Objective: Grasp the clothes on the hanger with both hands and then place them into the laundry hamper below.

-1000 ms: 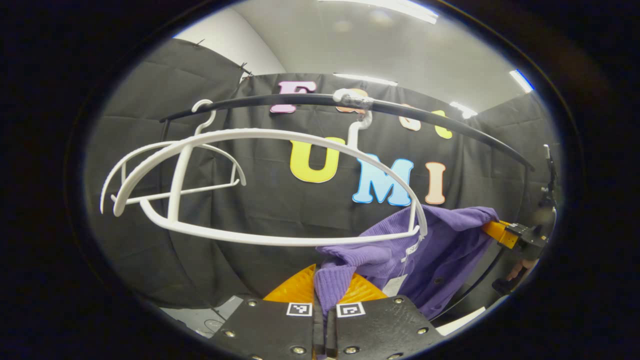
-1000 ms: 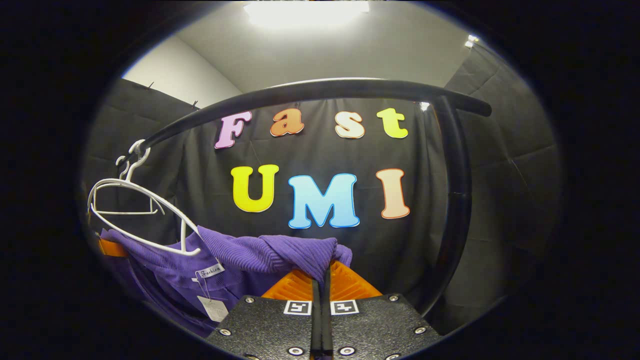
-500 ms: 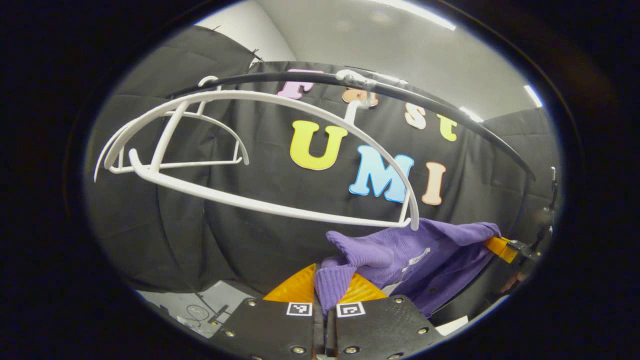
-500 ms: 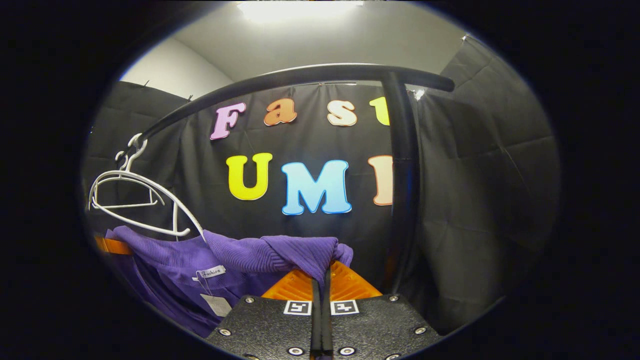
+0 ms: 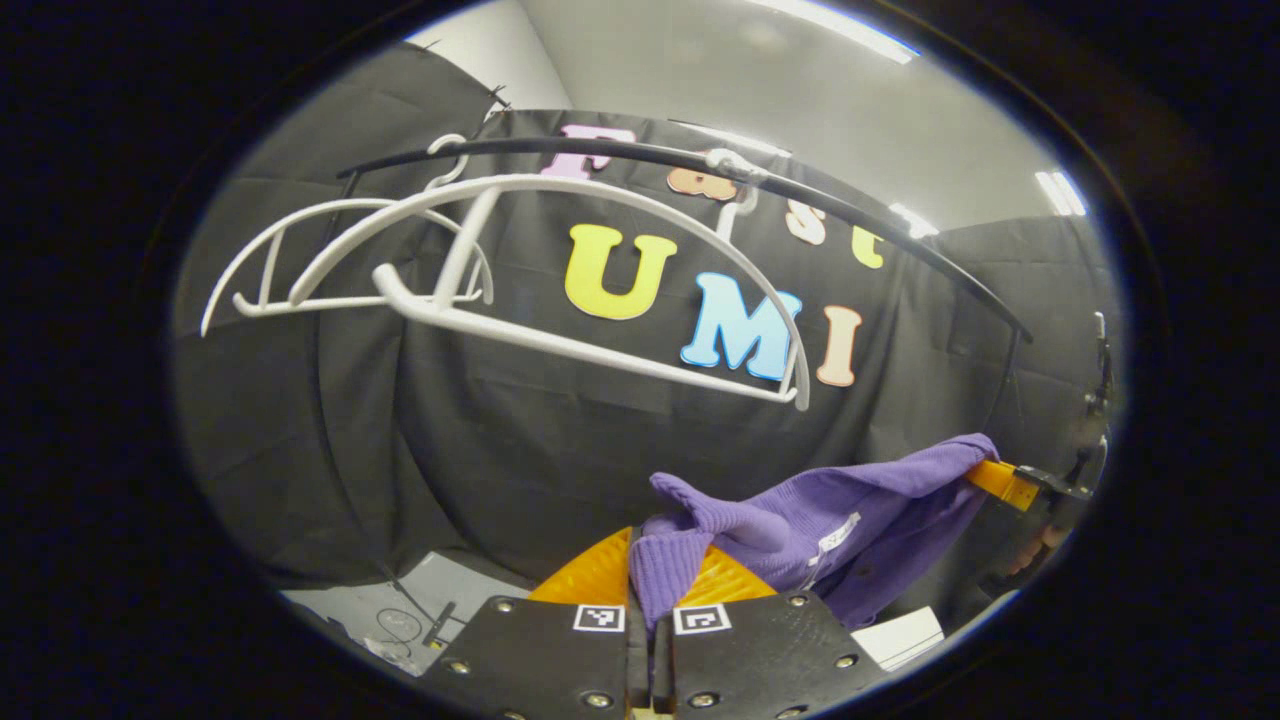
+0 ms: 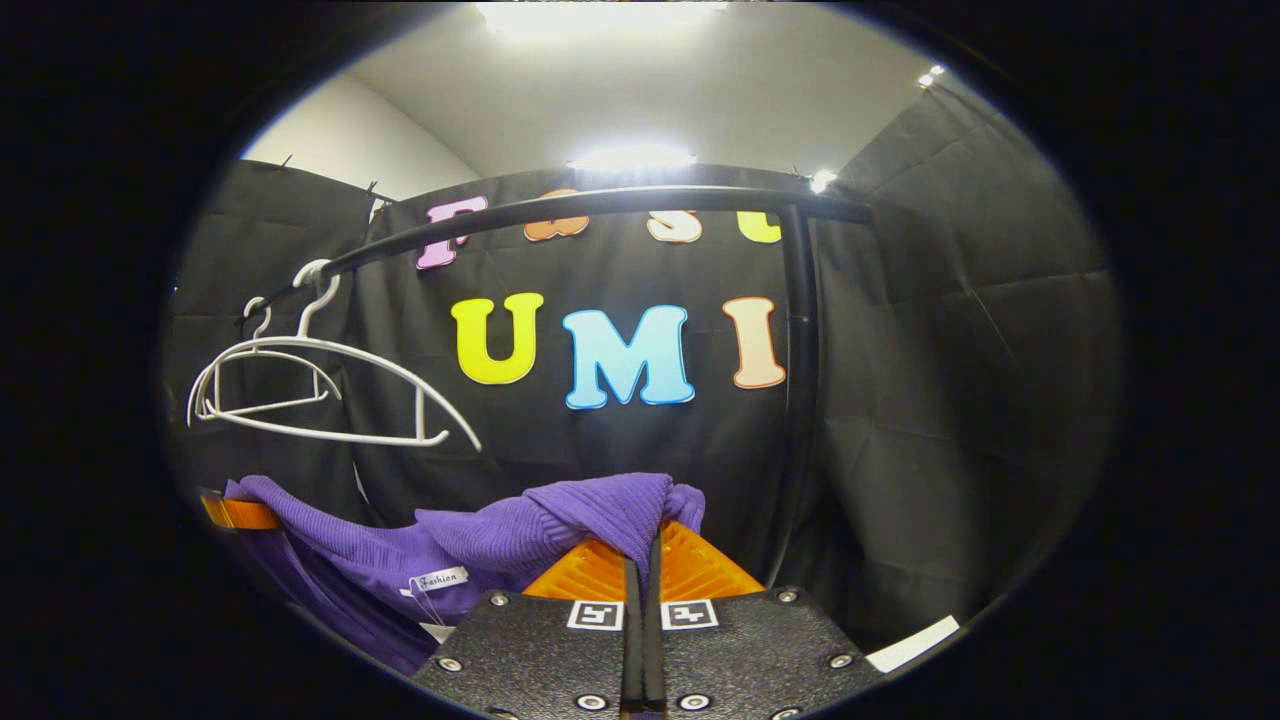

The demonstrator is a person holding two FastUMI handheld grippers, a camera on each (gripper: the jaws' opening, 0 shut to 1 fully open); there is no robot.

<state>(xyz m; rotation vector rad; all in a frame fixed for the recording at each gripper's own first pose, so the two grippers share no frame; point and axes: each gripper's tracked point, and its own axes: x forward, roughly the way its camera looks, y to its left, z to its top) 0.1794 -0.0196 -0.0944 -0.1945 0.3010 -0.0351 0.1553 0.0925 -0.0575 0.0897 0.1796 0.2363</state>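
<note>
A purple knit garment (image 5: 830, 520) hangs stretched between both grippers, off the white hanger (image 5: 560, 260). In the left gripper view my left gripper (image 5: 645, 575) is shut on one bunched shoulder of it, and the other gripper's orange fingers (image 5: 995, 480) pinch the far end at the right. In the right gripper view my right gripper (image 6: 645, 555) is shut on the garment (image 6: 560, 515), which sags leftward to the other gripper's orange finger (image 6: 240, 513). The bare hanger (image 6: 330, 395) hangs above the cloth with a second white hanger (image 6: 255, 375) behind it.
A black clothes rail (image 6: 600, 205) runs overhead with its upright post (image 6: 795, 400) right of centre. The rail (image 5: 700, 165) arches above the hangers in the left gripper view. Grey floor with a cable (image 5: 410, 620) lies lower left. A white edge (image 6: 910, 645) shows lower right.
The garment has slipped off the hanger and dropped lower with both grippers. The freed hanger has swung up and away. The rail and hangers now sit higher and farther off.
</note>
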